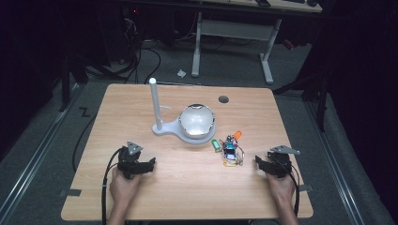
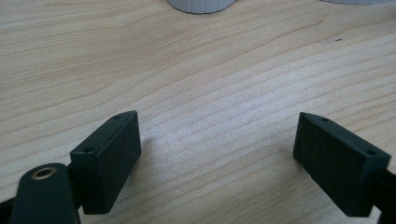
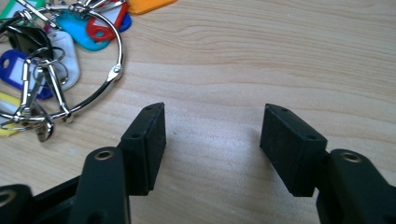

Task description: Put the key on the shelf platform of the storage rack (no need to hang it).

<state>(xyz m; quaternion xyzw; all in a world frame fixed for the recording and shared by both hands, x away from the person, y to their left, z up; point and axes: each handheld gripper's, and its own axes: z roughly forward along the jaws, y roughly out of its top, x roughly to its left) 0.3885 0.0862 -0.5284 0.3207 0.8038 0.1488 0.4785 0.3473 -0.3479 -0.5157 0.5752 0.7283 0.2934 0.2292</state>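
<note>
A bunch of keys with coloured tags (image 1: 232,151) on a big metal ring (image 3: 100,88) lies on the wooden table (image 1: 187,187), right of centre. My right gripper (image 1: 258,160) rests on the table just right of the bunch, jaws pointing left toward it. In the right gripper view it (image 3: 212,112) stands open over bare wood, the ring off to its upper left and apart from it. My left gripper (image 1: 152,164) sits at the front left and points right. In the left gripper view it (image 2: 217,126) is wide open with nothing between its jaws.
A white stand (image 1: 196,121) with a tall upright post (image 1: 154,103) and a shiny domed bowl sits mid-table; its base edge (image 2: 201,5) shows at the top of the left gripper view. A round cable hole (image 1: 223,99) lies at the back. A desk frame stands beyond.
</note>
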